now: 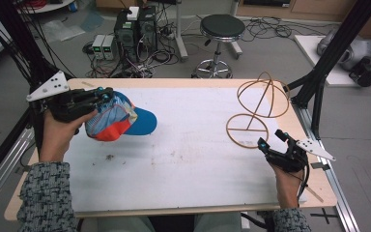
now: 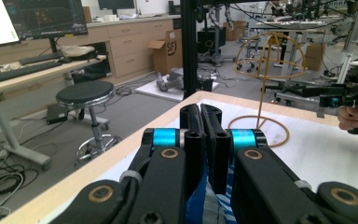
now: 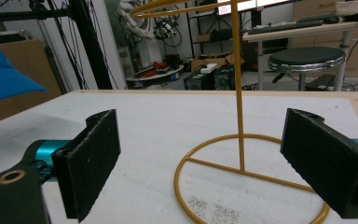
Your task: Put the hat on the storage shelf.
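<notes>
A cap (image 1: pixel 121 121) with a blue brim and an orange and striped crown hangs just above the left of the table, held by its crown. My left gripper (image 1: pixel 105 94) is shut on it; in the left gripper view the jaws (image 2: pixel 200 122) press together over blue cap fabric (image 2: pixel 204 201). A yellow wire hat stand (image 1: pixel 263 96) with a domed top and ring base stands at the right rear. My right gripper (image 1: pixel 270 138) is open just in front of that ring base (image 3: pixel 242 173), the stand's pole (image 3: pixel 237 93) rising between its fingers (image 3: pixel 93 158) farther off. The cap's brim (image 3: pixel 4 77) shows at left.
A white sheet (image 1: pixel 183 159) covers the wooden table. Black frame posts (image 1: pixel 319 82) stand off the right edge and at the far left. Behind the table are a round stool (image 1: pixel 221 29), computer boxes (image 1: pixel 135 29) and loose cables on the floor.
</notes>
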`<state>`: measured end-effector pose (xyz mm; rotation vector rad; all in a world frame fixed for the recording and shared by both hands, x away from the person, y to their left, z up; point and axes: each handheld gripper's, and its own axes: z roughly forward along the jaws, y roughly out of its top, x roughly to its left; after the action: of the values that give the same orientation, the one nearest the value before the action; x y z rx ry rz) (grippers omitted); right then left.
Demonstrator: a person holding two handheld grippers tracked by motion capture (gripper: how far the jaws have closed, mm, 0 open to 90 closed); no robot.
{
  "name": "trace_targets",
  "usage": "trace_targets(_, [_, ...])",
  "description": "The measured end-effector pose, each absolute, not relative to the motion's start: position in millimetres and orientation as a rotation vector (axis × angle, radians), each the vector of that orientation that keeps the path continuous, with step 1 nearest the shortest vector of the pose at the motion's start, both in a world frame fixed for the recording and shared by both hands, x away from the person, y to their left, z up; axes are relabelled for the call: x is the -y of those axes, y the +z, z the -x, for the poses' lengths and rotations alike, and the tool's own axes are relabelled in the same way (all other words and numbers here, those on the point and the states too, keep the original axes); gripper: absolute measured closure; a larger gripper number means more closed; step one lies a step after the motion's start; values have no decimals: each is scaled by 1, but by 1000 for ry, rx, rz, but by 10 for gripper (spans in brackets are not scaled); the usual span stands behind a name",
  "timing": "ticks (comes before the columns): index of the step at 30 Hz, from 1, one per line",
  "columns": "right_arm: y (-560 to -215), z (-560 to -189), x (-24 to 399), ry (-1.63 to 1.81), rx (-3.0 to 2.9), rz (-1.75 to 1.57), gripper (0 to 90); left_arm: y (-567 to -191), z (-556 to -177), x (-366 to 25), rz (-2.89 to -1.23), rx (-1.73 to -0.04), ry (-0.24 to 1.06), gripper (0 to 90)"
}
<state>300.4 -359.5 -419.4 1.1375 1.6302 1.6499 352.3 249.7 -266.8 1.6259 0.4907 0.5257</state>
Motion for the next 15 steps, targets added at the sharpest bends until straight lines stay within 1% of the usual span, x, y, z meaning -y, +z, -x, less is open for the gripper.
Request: trace_targets(15, [-420,-300,362,1668,-1619,-1157,110,-220,-384,-225,-1563,-417,516,877])
